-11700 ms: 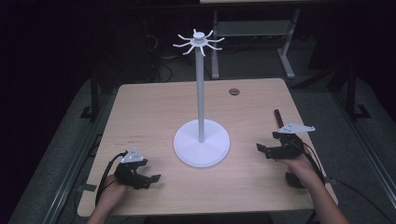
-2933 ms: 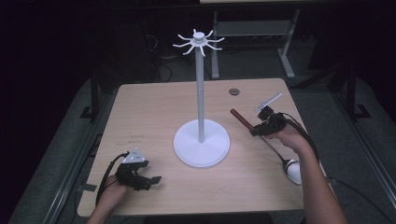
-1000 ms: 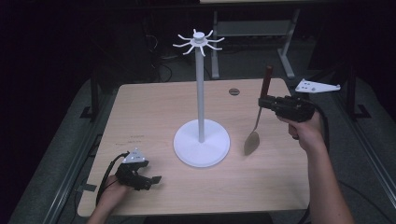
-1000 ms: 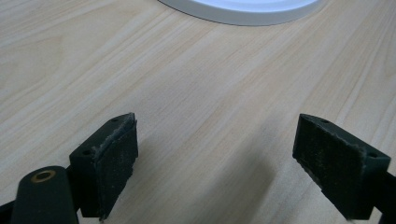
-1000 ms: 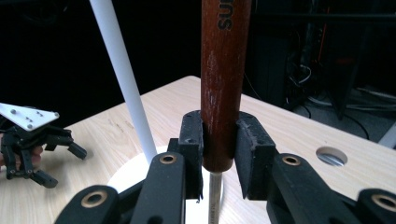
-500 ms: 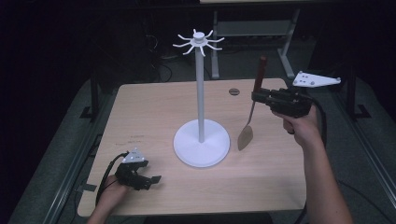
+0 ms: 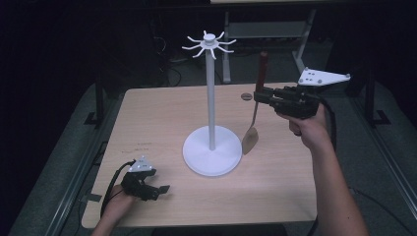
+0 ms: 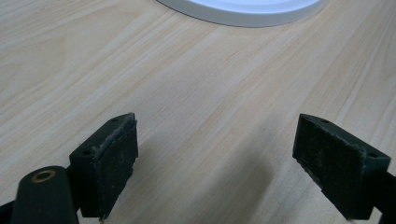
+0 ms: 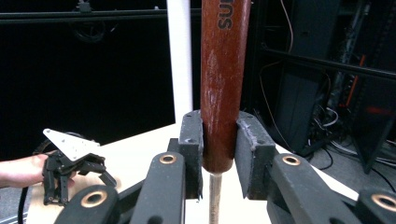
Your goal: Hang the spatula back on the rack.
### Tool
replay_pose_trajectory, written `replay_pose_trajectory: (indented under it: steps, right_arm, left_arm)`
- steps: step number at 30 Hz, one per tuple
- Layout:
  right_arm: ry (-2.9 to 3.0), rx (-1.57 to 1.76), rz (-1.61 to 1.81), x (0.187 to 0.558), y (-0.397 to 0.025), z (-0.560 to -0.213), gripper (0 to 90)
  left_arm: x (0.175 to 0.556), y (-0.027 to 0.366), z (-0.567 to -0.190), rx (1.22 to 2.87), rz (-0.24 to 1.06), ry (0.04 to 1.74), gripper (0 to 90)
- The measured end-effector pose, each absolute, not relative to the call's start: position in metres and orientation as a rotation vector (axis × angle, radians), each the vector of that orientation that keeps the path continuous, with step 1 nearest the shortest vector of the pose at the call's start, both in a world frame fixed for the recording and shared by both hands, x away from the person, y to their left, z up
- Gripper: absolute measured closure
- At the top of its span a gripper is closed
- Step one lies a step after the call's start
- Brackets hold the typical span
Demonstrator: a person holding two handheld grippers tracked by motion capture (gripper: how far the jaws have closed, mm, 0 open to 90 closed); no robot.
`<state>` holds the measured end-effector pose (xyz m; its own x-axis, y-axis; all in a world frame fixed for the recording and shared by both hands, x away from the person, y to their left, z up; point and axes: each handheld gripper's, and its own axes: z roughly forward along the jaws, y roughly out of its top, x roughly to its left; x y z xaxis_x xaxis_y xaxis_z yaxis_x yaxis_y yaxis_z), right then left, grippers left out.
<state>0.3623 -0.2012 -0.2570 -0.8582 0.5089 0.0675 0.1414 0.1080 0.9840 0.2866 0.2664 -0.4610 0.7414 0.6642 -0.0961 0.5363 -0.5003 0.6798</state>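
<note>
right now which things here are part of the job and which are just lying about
In play:
- spatula, red handle clamped in the right gripper, held upright
- white hook stand

Just lying about:
- left gripper, jaws open, holding nothing, low over the table
- small dark disc near the far edge

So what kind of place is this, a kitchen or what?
Probably a lab or workshop, not a kitchen: a bare wooden table with a white hook stand, and dark equipment racks with cables behind.

**White letters on the handle**

One marking to call here: white capitals "SU" run along the dark red wooden handle [image 9: 225, 70] of the spatula, cut off by the top edge of the right gripper view. No other text is readable.
</note>
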Motion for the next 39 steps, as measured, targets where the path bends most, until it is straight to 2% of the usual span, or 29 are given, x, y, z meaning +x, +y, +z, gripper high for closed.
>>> replay_pose_trajectory:
  steps: [17,39]
  right_arm:
    - [2.131,0.539,1.834,0.365,-0.167,-0.24,73.3]
    - [2.166,0.527,1.828,0.377,-0.143,-0.235,73.3]
  left_arm:
    - [0.286,0.265,-0.461,2.222,0.23,0.89,13.8]
    - [0.286,0.265,-0.461,2.222,0.226,0.887,13.9]
